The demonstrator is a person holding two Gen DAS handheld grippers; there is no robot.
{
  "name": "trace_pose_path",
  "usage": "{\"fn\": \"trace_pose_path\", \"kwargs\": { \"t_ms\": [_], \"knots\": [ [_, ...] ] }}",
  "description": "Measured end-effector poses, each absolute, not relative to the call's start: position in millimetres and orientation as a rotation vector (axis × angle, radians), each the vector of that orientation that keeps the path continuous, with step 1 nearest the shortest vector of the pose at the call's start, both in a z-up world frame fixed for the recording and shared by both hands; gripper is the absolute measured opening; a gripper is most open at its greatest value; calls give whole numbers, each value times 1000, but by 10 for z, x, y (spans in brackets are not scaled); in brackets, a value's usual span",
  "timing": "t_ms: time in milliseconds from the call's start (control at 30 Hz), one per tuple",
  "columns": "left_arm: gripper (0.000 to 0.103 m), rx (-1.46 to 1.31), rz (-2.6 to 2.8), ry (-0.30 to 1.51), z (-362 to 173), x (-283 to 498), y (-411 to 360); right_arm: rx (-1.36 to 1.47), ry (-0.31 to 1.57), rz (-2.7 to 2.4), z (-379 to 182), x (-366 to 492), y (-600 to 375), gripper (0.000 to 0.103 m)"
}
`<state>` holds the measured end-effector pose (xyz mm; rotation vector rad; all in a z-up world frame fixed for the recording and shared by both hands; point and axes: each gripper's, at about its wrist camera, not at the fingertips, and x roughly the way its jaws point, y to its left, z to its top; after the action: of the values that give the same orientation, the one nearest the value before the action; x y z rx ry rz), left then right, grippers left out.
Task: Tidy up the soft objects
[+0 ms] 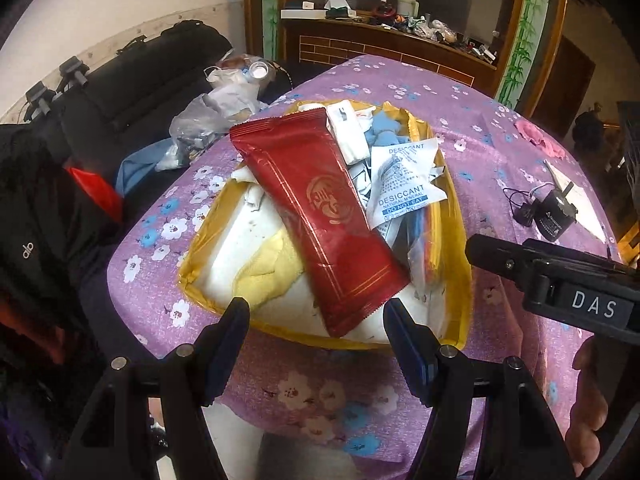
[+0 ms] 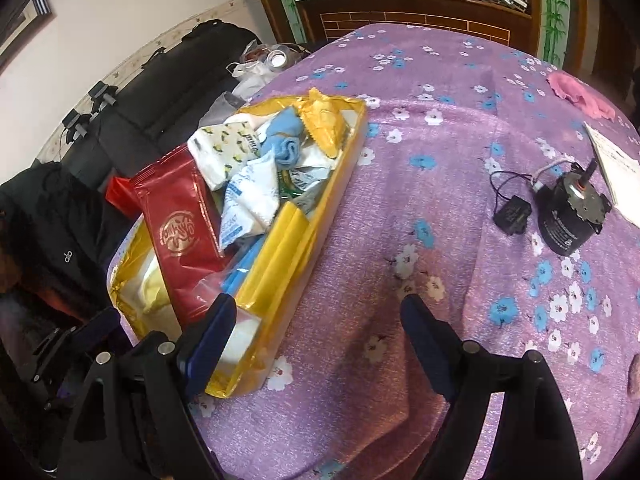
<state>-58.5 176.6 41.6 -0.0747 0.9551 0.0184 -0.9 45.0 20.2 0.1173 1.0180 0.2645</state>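
A yellow tray [image 1: 464,248] [image 2: 320,216] on the purple flowered tablecloth [image 2: 440,184] holds soft things. A long red packet [image 1: 320,216] [image 2: 180,232] lies across it, beside a white desiccant sachet [image 1: 404,184] [image 2: 252,196], a blue cloth [image 2: 284,140], a patterned tissue pack [image 2: 224,148] and a pale yellow cloth [image 1: 268,268]. My left gripper [image 1: 316,316] stands open over the tray's near edge, with the red packet's near end between its fingers, untouched. My right gripper [image 2: 318,312] is open just right of the tray, its left finger [image 2: 216,320] over the tray's near corner. Nothing is held.
A small black motor [image 1: 556,212] [image 2: 568,216] with wires and a white paper [image 2: 616,168] lie at the table's right. A pink cloth [image 1: 540,136] [image 2: 580,96] sits at the far right. A dark sofa [image 1: 132,80] with plastic bags [image 1: 216,112] is to the left.
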Motion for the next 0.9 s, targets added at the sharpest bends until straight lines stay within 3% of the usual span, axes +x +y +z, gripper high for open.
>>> {"fn": "trace_pose_path", "kwargs": {
  "t_ms": [900],
  "knots": [
    [73,-162,0,921,570,-641,2049,65,966,275,435,29,843,84]
  ]
}}
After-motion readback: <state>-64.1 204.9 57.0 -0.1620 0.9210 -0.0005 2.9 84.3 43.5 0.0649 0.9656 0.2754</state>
